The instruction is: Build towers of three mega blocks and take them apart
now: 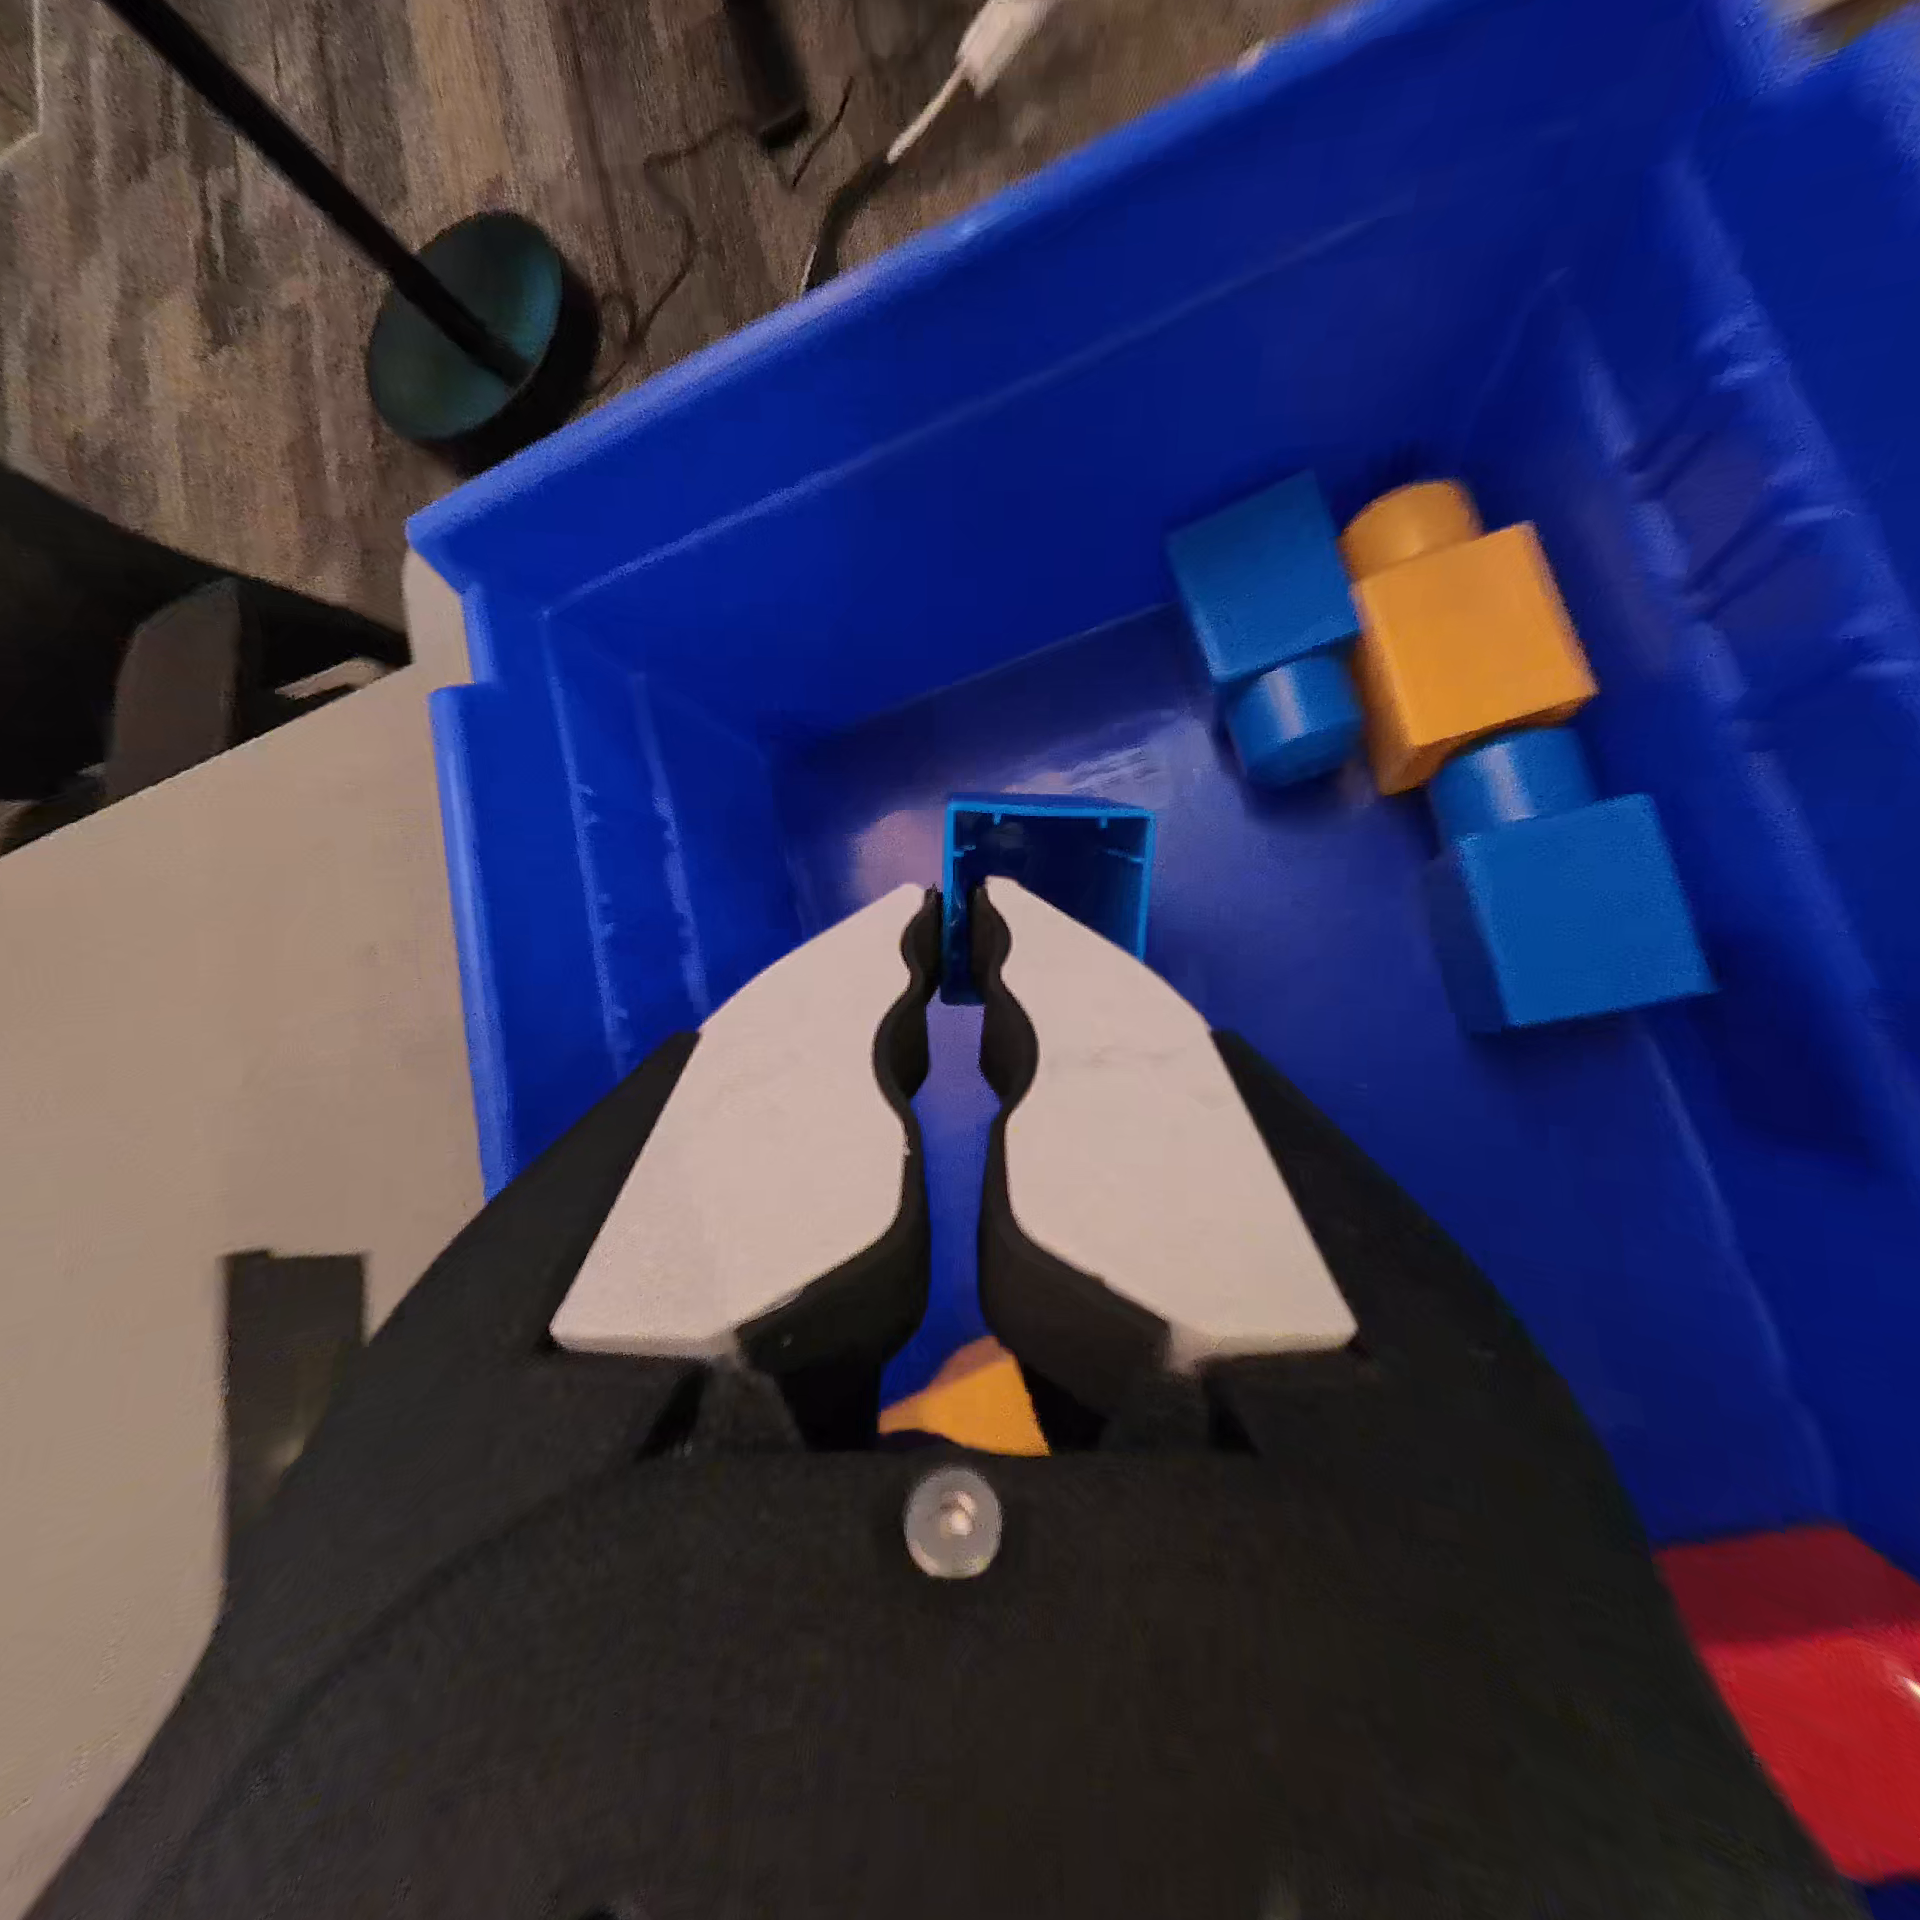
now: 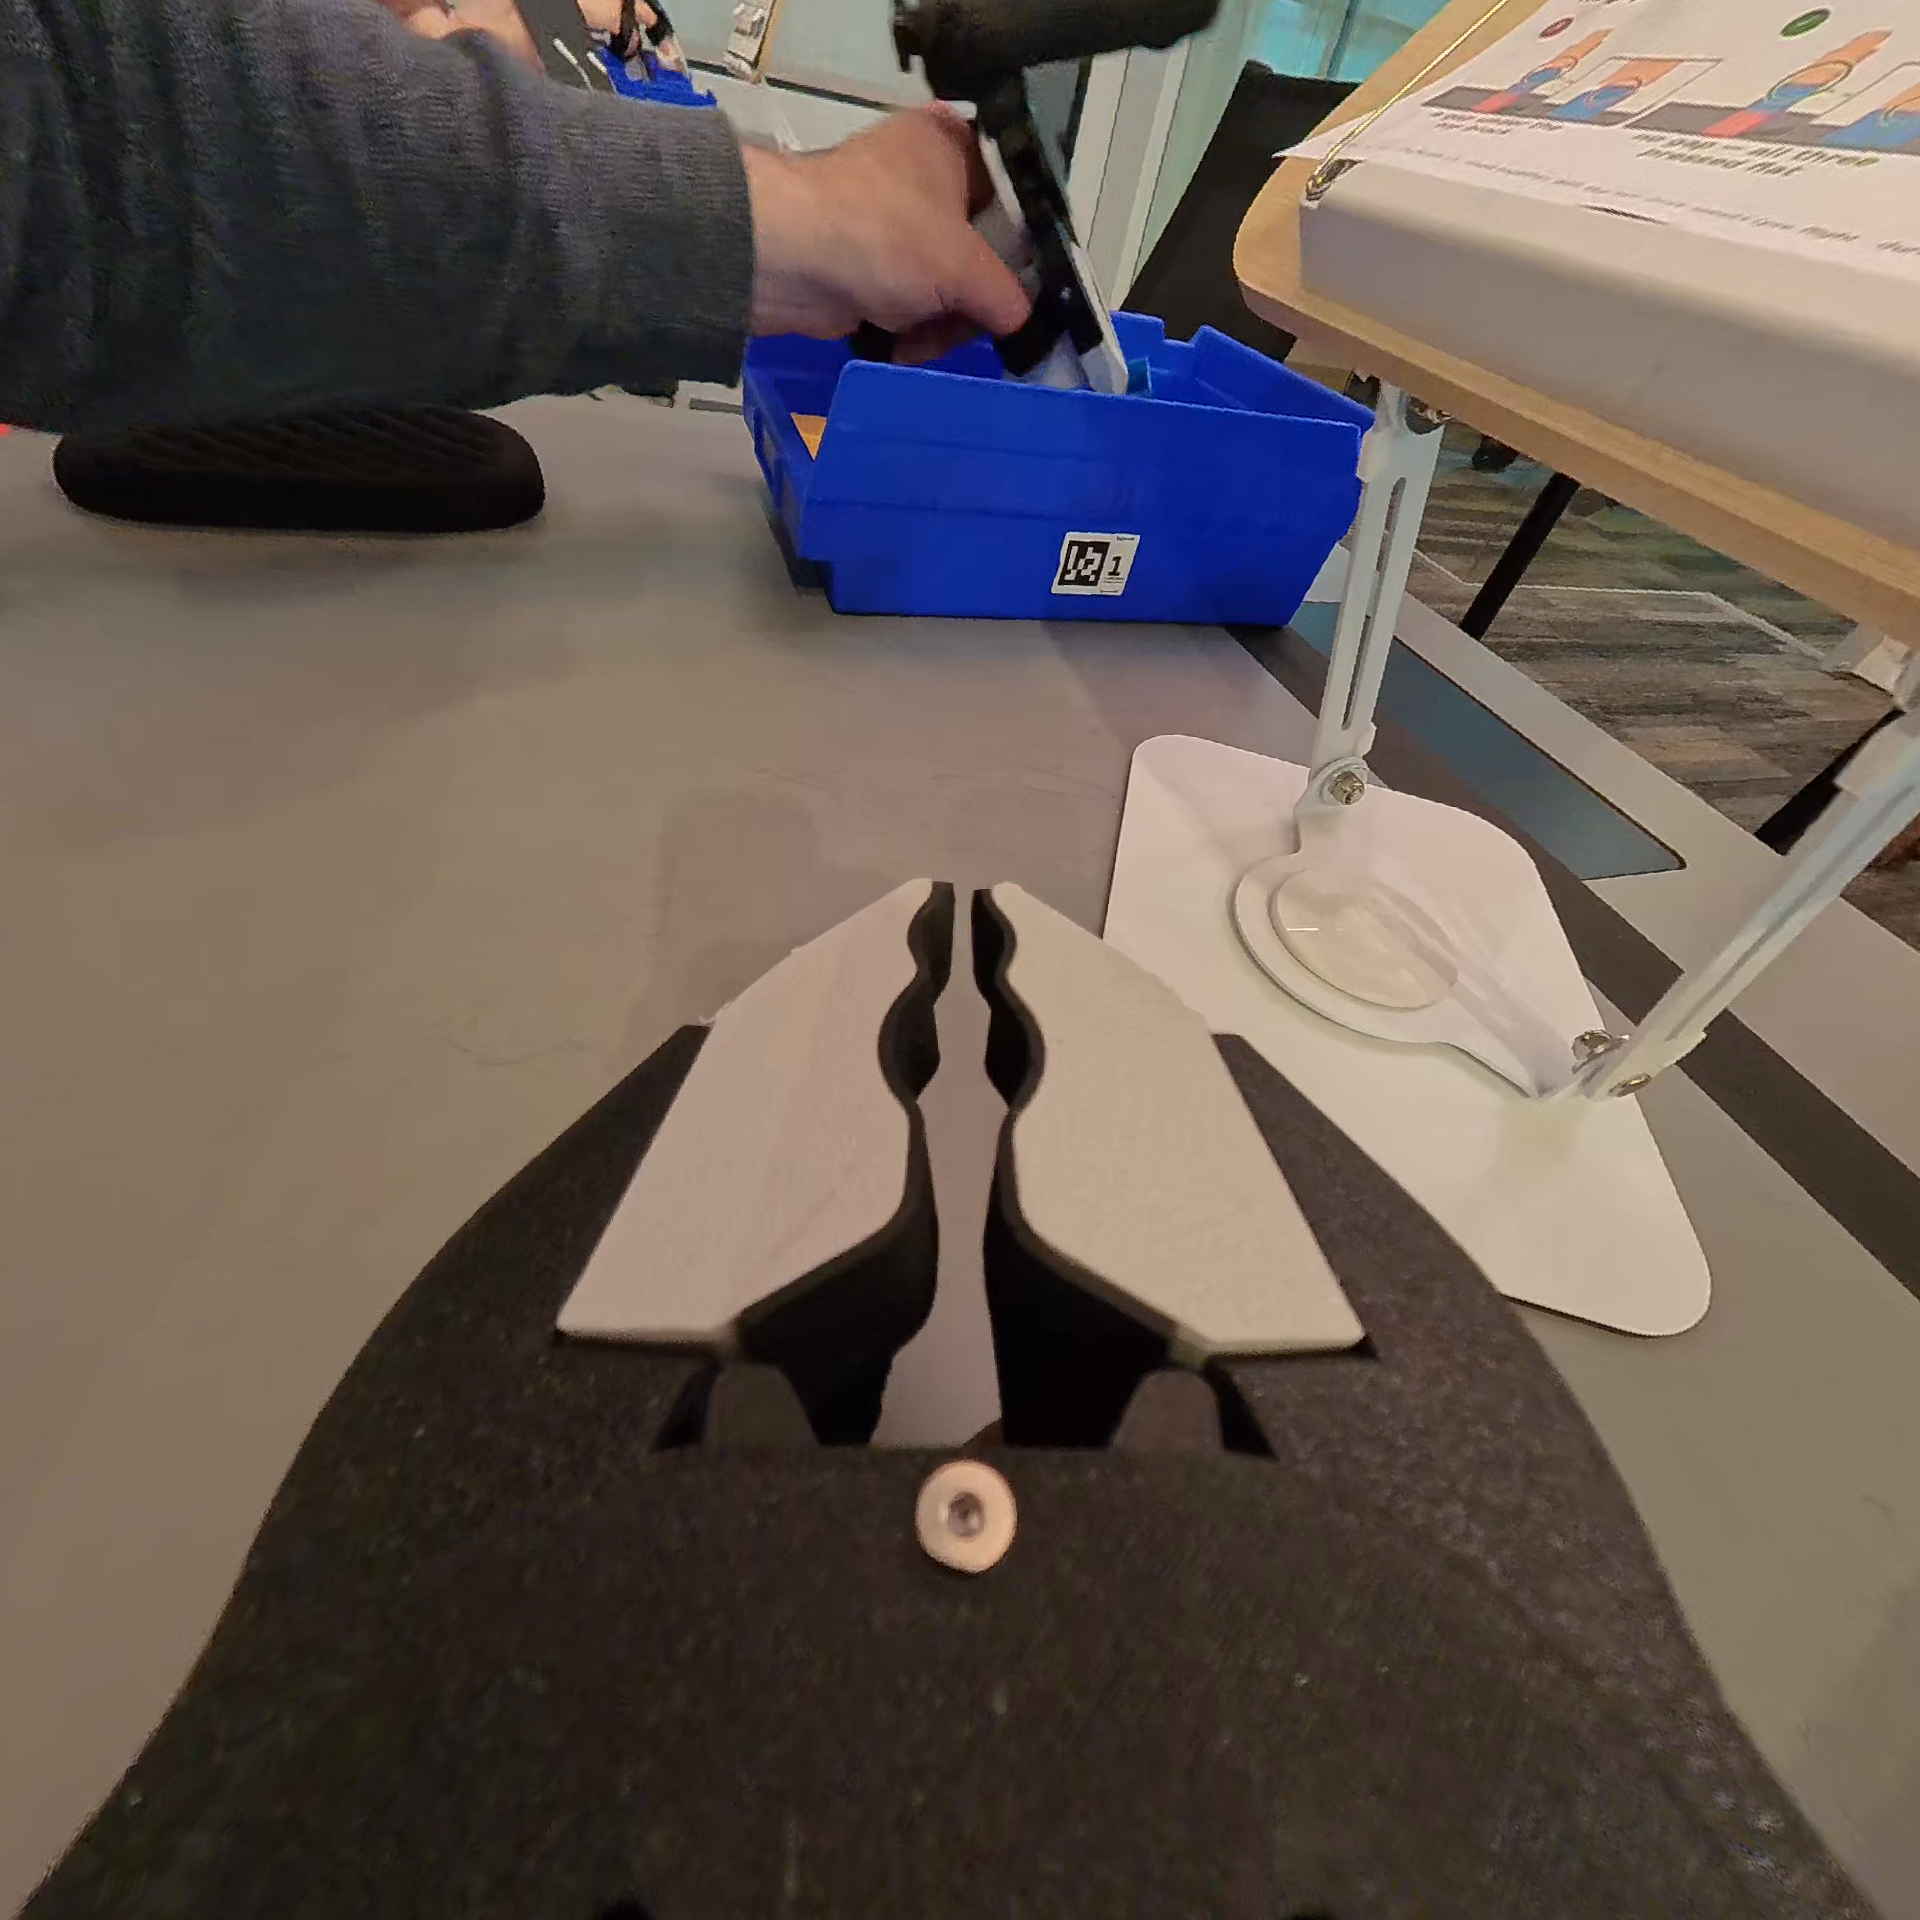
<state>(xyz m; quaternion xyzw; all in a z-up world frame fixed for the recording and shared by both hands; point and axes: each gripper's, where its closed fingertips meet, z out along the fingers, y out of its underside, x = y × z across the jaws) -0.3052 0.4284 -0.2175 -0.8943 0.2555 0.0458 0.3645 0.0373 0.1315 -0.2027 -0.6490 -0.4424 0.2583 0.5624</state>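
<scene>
In the left wrist view my left gripper reaches down into a blue bin. It is shut on one thin wall of a light blue mega block whose hollow side faces the camera; one pad is inside the block, the other outside. A blue block, and an orange block stuck on another blue block, lie at the bin's right. In the right wrist view my right gripper hovers over the grey table, its fingers nearly together with nothing between them. The left gripper shows there too, held by a hand in the bin.
A red block lies at the bin's near right, and an orange block peeks out under my left gripper. A white stand base sits right of my right gripper and carries a board with a sheet. A black pad lies far left. The grippers' ends are close to 45 cm from one another.
</scene>
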